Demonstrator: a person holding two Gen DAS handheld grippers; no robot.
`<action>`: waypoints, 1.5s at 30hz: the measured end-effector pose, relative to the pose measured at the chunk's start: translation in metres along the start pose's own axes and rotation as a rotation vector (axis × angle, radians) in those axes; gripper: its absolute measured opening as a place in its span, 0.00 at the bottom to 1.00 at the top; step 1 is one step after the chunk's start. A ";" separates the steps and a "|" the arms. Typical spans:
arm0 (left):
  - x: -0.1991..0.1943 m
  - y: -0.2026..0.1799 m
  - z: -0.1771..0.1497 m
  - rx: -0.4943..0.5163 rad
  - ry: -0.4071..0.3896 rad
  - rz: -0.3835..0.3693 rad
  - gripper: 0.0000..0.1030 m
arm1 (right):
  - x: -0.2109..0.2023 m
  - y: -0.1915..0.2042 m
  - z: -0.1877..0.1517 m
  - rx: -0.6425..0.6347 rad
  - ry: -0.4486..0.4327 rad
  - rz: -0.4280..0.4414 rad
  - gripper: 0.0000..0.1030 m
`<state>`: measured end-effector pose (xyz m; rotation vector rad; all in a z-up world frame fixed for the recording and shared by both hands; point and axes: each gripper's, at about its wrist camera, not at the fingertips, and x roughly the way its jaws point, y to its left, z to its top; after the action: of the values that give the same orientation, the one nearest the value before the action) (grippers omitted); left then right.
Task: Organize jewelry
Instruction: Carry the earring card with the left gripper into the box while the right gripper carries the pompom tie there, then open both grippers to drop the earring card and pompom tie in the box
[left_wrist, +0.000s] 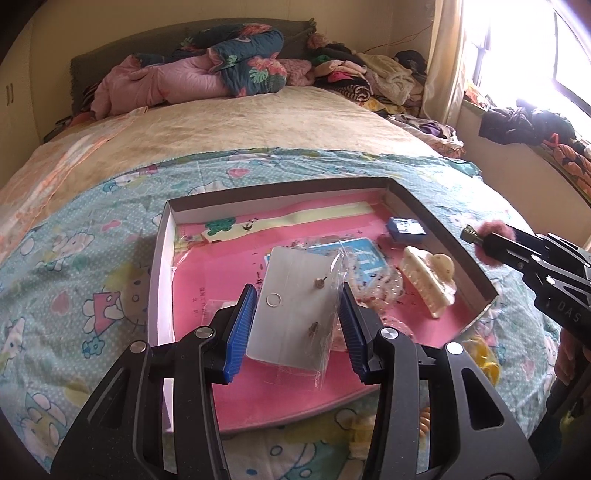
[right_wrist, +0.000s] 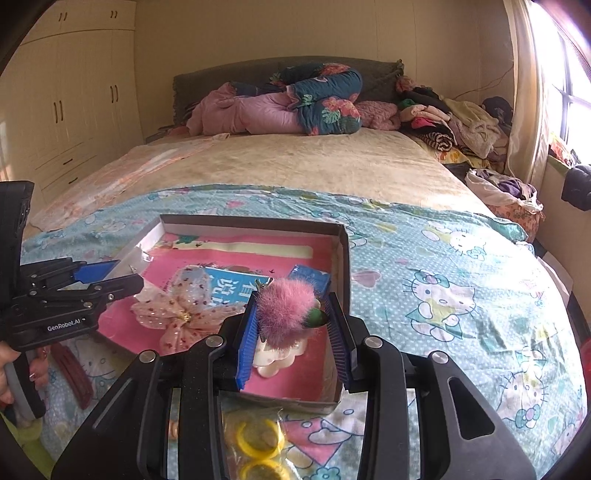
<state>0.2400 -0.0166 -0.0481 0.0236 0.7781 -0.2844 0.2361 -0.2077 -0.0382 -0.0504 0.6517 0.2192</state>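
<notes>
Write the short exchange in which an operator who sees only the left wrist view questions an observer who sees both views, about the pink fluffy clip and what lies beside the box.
Operator: I see the pink fluffy clip only side-on, at the tip of the right gripper. Is there anything else on it?
Observer: Yes. The right wrist view shows a green patch on its lower right side, between the blue pads.
Operator: Is anything on the bed left of the box?
Observer: A dark red ribbed piece lies on the bedspread just outside the box's left wall. I cannot tell what it is.
</notes>
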 end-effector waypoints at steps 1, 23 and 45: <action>0.003 0.003 0.000 -0.007 0.003 0.003 0.35 | 0.003 0.000 0.000 0.001 0.004 -0.002 0.33; 0.016 0.028 -0.012 -0.061 0.022 0.035 0.38 | 0.057 0.031 -0.007 -0.037 0.101 0.041 0.34; -0.031 0.021 -0.011 -0.077 -0.066 0.019 0.61 | -0.004 0.019 -0.009 0.028 -0.002 0.046 0.72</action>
<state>0.2170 0.0123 -0.0355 -0.0506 0.7225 -0.2358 0.2235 -0.1906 -0.0430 -0.0087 0.6544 0.2543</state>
